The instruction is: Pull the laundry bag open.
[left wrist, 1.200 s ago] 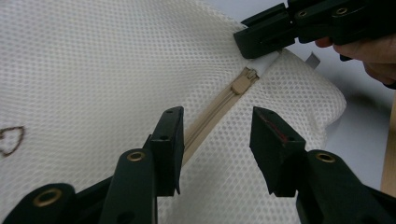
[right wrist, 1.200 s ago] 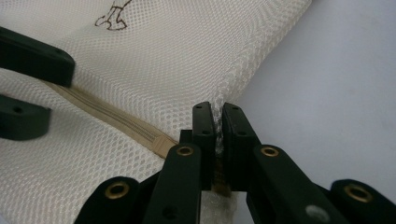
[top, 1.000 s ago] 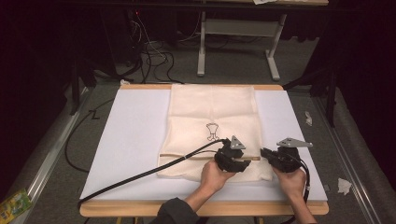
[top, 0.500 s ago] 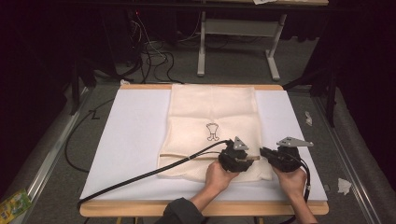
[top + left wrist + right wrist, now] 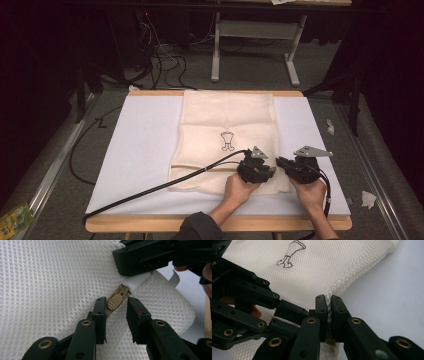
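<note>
**A:** Tight down at the near edge. The left gripper (image 5: 115, 315) has its jaws either side of the tan zipper pull (image 5: 114, 301), and they've just been closing, so there's a sliver of gap each side.

**B:** And the right gripper (image 5: 329, 315) sits just beside it, clamped on the mesh bag (image 5: 227, 135) at its edge. No lane between the two.

**A:** The black cable (image 5: 150, 190) crosses the white board (image 5: 140, 145) on the near left, a low obstacle there.

**B:** Far half of the bag is open from above. Bare board to the right as well, wide enough to swing out.
</note>
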Available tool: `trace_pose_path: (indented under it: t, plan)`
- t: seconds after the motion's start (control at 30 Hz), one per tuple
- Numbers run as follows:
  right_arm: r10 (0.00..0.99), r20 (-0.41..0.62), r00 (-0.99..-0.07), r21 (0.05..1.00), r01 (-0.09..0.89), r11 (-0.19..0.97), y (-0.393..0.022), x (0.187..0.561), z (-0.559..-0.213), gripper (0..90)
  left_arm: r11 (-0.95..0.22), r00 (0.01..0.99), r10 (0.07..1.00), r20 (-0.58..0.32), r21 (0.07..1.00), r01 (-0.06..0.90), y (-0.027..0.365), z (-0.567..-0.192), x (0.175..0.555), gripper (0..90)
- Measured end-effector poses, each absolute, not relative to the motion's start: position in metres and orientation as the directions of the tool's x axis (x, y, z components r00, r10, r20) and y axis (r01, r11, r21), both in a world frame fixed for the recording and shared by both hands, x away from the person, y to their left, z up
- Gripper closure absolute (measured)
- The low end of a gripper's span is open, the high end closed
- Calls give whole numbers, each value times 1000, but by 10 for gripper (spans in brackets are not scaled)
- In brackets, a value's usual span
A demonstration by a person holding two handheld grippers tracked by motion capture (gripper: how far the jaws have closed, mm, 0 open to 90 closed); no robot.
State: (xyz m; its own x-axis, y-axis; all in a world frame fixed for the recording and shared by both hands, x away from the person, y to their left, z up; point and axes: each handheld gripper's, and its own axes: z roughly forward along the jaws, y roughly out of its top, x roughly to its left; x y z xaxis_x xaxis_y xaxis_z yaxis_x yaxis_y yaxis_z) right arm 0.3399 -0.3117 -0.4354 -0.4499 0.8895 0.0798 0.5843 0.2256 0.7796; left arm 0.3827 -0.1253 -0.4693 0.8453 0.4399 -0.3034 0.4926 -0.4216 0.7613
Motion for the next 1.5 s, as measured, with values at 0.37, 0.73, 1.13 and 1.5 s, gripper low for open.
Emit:
trace_pose_path:
  t: [0.37, 0.73, 1.13, 1.5]
  plan:
    - [893, 90, -441, 777, 592, 213, -316, 340, -439, 864, -405, 851, 396, -344, 766, 499, -122, -465, 383, 765]
    - [893, 86, -443, 778, 590, 218, -315, 340, -439, 864, -387, 839, 417, -349, 767, 512, -125, -469, 384, 803]
    - [893, 86, -442, 777, 591, 217, -317, 340, -439, 864, -397, 849, 401, -344, 770, 500, -123, -466, 385, 870]
    - [886, 75, -458, 775, 585, 237, -316, 340, -438, 865, -427, 861, 398, -317, 767, 479, -120, -462, 385, 872]
